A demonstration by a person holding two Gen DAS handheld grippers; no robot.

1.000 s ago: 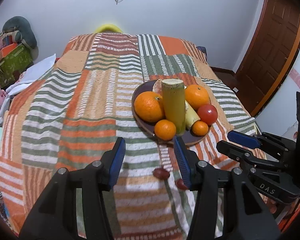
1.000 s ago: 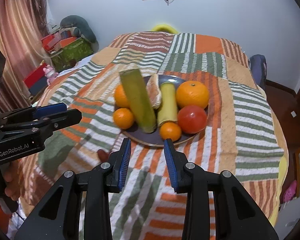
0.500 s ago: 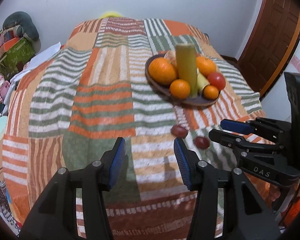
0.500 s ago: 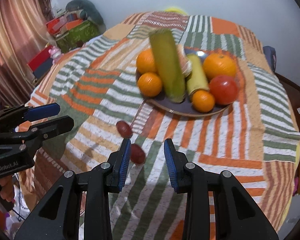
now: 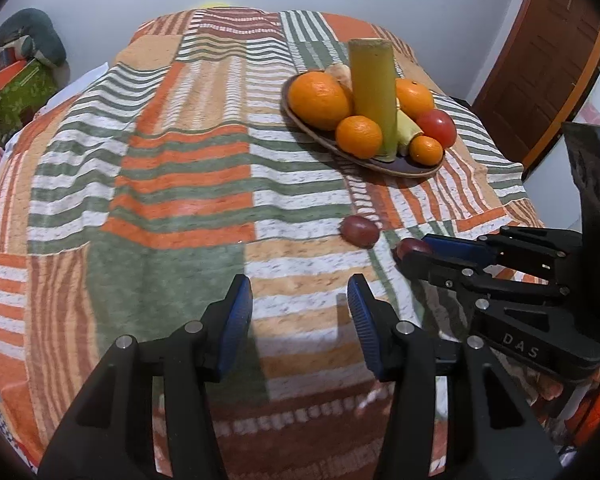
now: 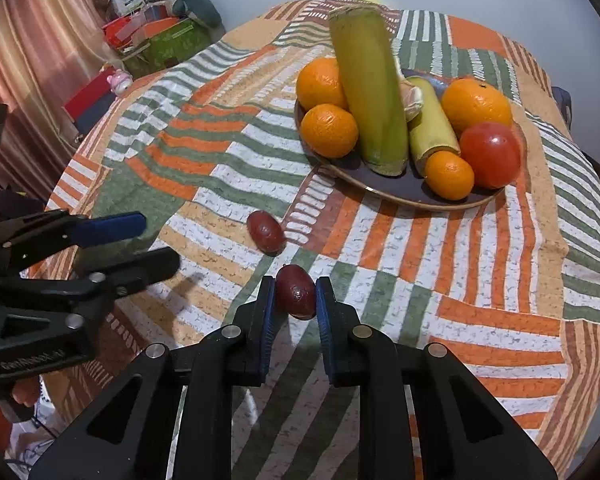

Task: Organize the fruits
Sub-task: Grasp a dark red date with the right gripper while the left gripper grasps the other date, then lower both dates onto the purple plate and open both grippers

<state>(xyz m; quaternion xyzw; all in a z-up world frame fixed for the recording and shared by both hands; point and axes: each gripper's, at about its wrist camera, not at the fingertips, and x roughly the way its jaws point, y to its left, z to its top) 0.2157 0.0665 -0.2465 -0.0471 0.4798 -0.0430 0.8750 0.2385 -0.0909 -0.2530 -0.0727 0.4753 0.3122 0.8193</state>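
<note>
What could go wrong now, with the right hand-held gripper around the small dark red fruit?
The right hand-held gripper holds the near dark red fruit only at its fingertips, so the fruit may slip out. The plate is crowded; the leaning green stalk could topple if bumped. The other dark red fruit lies close and might get knocked.

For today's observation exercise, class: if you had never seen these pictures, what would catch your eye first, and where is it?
First, the plate far on the striped blanket, heaped with oranges, a red tomato and a tall green stalk leaning on the pile. Next, the right gripper, its fingers on either side of a small dark red fruit near the blanket's front edge. A second red fruit lies loose between it and the plate.
</note>
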